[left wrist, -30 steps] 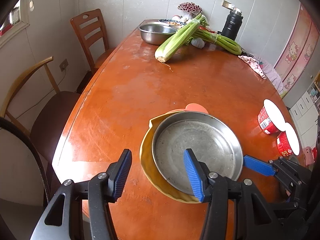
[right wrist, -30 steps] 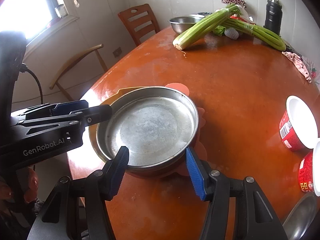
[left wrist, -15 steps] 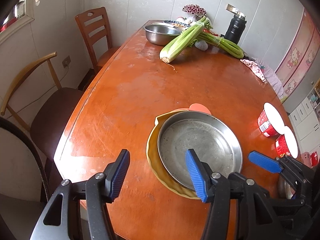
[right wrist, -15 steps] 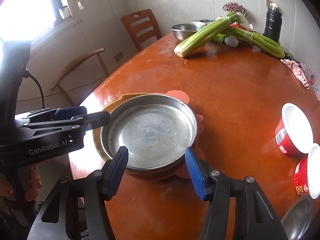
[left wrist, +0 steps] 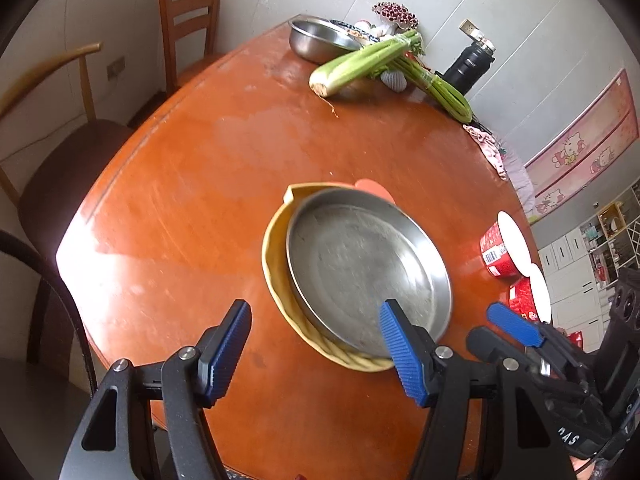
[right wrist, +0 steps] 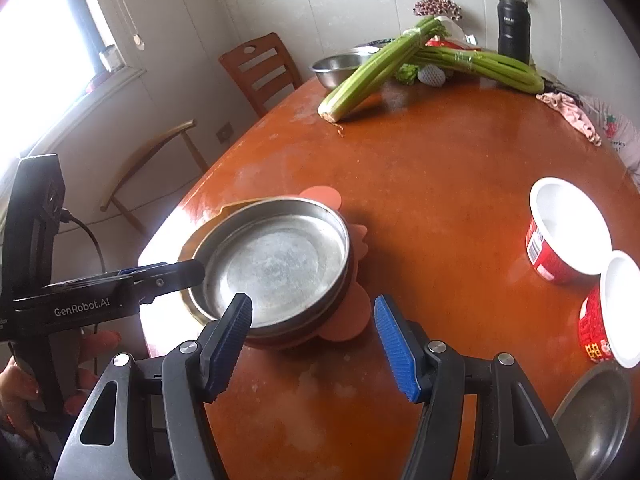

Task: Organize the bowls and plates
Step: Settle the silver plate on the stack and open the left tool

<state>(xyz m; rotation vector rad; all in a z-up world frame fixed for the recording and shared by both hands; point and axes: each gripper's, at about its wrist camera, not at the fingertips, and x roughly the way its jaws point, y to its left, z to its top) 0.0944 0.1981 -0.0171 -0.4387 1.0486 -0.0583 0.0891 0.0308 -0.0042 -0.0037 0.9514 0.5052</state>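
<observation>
A shallow steel plate (left wrist: 364, 276) lies on a yellow plate (left wrist: 276, 272), with an orange plate (right wrist: 344, 316) at the bottom of the stack. My left gripper (left wrist: 316, 352) hovers at the stack's near-left edge. Its jaws are opening and its pads touch nothing. My right gripper (right wrist: 312, 346) stands just before the stack's near edge. Its jaws are also opening, and the pads stay off the rim of the steel plate (right wrist: 276, 260). Each gripper shows in the other's view, the left gripper (right wrist: 160, 276) at the stack's left side and the right gripper (left wrist: 516, 326) at its right.
Two red bowls with white insides (right wrist: 568, 228) (right wrist: 616, 312) and a steel bowl (right wrist: 596, 420) sit at the right. At the far end lie celery bunches (right wrist: 372, 72), another steel bowl (right wrist: 340, 66) and a black flask (right wrist: 514, 24). Chairs (left wrist: 188, 20) stand along the left edge.
Both grippers' jaws have widened. The left gripper has rolled a little, and the right gripper has drawn slightly back from the stack. The plates have not moved.
</observation>
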